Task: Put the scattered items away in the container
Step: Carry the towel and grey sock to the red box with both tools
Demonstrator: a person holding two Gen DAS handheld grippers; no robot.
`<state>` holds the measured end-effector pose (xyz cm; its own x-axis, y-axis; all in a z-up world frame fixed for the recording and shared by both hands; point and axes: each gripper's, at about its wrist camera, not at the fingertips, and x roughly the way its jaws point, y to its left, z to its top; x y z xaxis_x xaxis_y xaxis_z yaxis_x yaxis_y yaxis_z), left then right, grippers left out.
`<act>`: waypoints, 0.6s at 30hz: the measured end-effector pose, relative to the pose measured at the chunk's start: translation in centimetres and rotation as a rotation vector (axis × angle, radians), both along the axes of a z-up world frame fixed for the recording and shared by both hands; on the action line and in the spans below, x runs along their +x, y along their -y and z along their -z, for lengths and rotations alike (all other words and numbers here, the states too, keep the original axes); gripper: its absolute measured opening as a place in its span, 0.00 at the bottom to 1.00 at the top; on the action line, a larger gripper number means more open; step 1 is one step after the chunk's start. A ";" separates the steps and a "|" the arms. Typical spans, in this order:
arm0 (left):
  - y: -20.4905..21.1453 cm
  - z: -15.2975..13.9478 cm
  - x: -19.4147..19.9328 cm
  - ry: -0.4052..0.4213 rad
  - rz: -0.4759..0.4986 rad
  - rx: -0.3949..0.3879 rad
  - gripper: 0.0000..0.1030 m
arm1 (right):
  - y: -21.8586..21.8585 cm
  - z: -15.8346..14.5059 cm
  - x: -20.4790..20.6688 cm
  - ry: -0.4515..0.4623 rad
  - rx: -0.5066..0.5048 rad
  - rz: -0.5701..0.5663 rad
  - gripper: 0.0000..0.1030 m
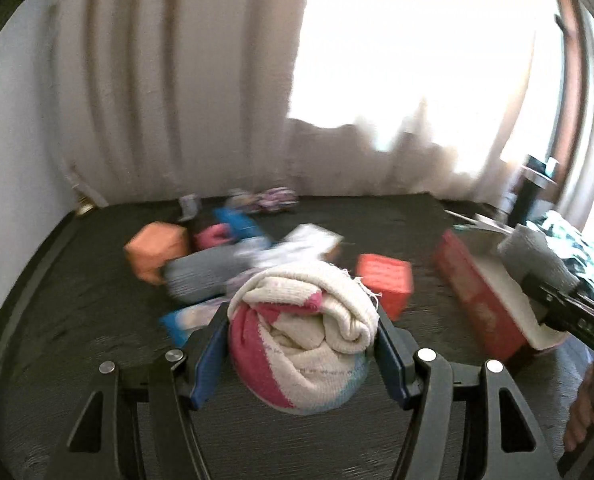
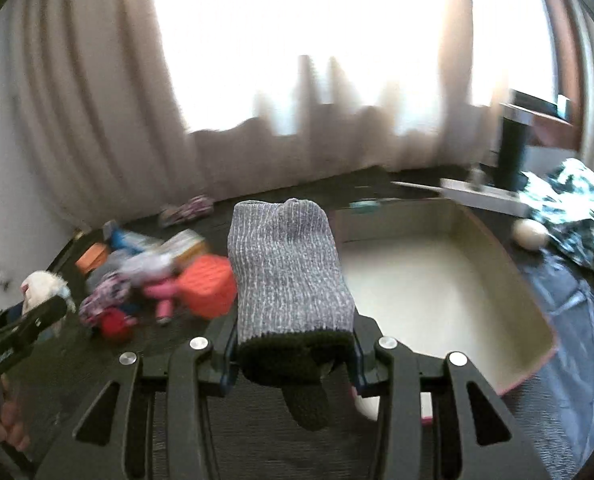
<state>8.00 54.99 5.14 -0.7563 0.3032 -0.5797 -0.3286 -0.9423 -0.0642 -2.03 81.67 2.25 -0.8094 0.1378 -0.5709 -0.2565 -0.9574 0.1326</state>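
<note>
My left gripper is shut on a rolled cream, pink and pale blue cloth bundle, held above the dark table. My right gripper is shut on a grey knitted sock with a black cuff, held at the left rim of the red box with a cream inside. In the left wrist view the box lies to the right, with the right gripper and its grey sock over it. A pile of scattered items lies on the table beyond the bundle.
The pile holds orange blocks, a pink toy, a red item, blue packets and patterned cloth. A dark tumbler, a white ball and patterned fabric sit at the right. Curtains hang behind.
</note>
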 end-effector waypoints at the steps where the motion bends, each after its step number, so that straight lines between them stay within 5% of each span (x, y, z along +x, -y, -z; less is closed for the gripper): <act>1: -1.7 -0.1 -0.1 -0.001 0.024 -0.004 0.65 | -1.2 0.0 0.3 -0.003 -0.002 0.026 0.44; 5: -7.9 0.2 -0.6 0.012 0.129 -0.015 0.65 | -5.5 0.0 1.5 -0.012 -0.007 0.122 0.44; 10: -20.5 -0.1 -2.2 0.005 0.242 -0.049 0.65 | -8.7 0.3 2.1 -0.008 0.009 0.186 0.46; 13: -22.1 0.3 -13.0 0.010 0.287 -0.056 0.65 | -10.7 0.9 2.4 -0.002 -0.001 0.212 0.46; 18: -23.6 0.4 -13.9 0.014 0.319 -0.053 0.65 | -12.0 2.2 2.1 0.014 -0.045 0.199 0.50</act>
